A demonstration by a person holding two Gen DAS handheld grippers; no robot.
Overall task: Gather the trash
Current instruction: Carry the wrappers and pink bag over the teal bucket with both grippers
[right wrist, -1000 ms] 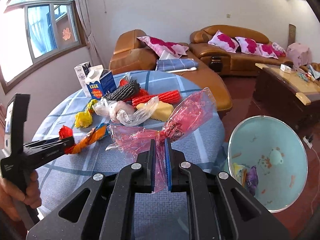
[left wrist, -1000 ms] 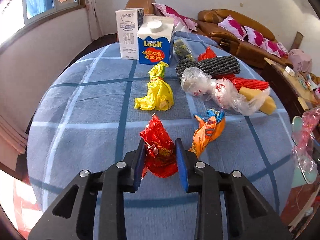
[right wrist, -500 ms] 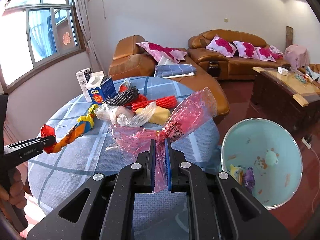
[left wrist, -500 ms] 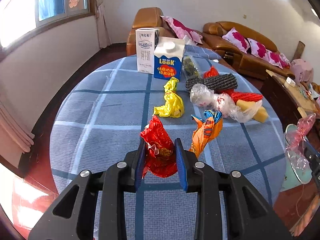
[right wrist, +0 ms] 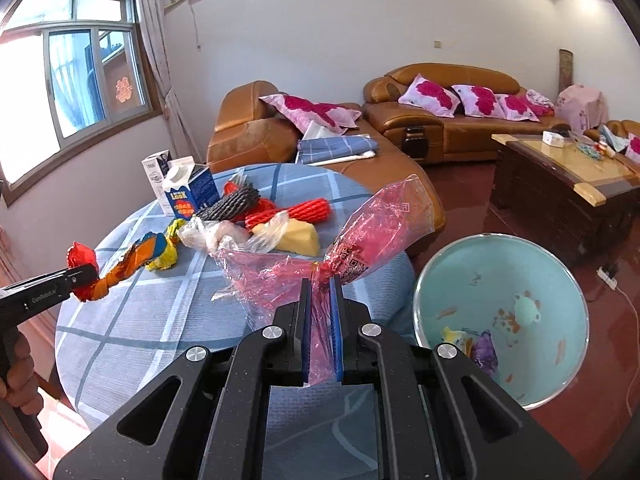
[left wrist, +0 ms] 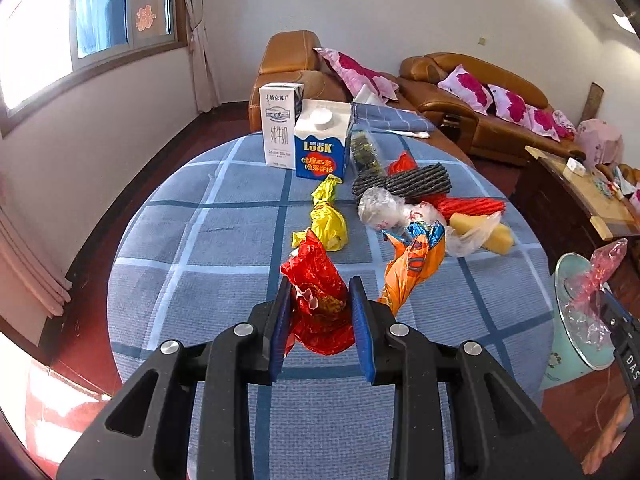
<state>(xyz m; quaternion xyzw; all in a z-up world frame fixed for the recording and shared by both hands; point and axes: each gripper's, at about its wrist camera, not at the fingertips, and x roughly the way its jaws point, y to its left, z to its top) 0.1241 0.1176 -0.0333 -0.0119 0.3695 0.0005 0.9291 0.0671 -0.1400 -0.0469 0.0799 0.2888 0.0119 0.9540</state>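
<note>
A: So, going left to right, what is there?

B: At the far left of the right wrist view, a hand (right wrist: 18,376) grips the handle of the left gripper (left wrist: 322,320). Its blue pads are clamped on a red wrapper (left wrist: 318,304) — crinkled shiny foil with a patch of gold print, pinched at its middle so both ends flare out. An orange and blue wrapper (left wrist: 414,260), twisted and glossy, hangs with it, touching the right pad's outer side; I cannot tell whether it is attached.

A: Are they on the table?

B: No, both are held up above the round table (left wrist: 200,240) with its blue checked cloth. On the cloth beyond lie a crumpled yellow wrapper (left wrist: 328,224), two milk cartons (left wrist: 304,136), a black foam net (left wrist: 404,178), a red foam net (left wrist: 472,206) and a clear bag (left wrist: 400,216) beside a yellow foam wedge (left wrist: 494,236).

A: And to the right?

B: The right gripper (right wrist: 322,308) is squeezed nearly together on a pink plastic bag (right wrist: 360,240) — thin, see-through, printed with a square code, bunched at the grip and fanning out both ways. It hangs at the table's edge. Furthest right, on the red floor, stands a pale green bin (right wrist: 568,280) with a few scraps inside.
</note>
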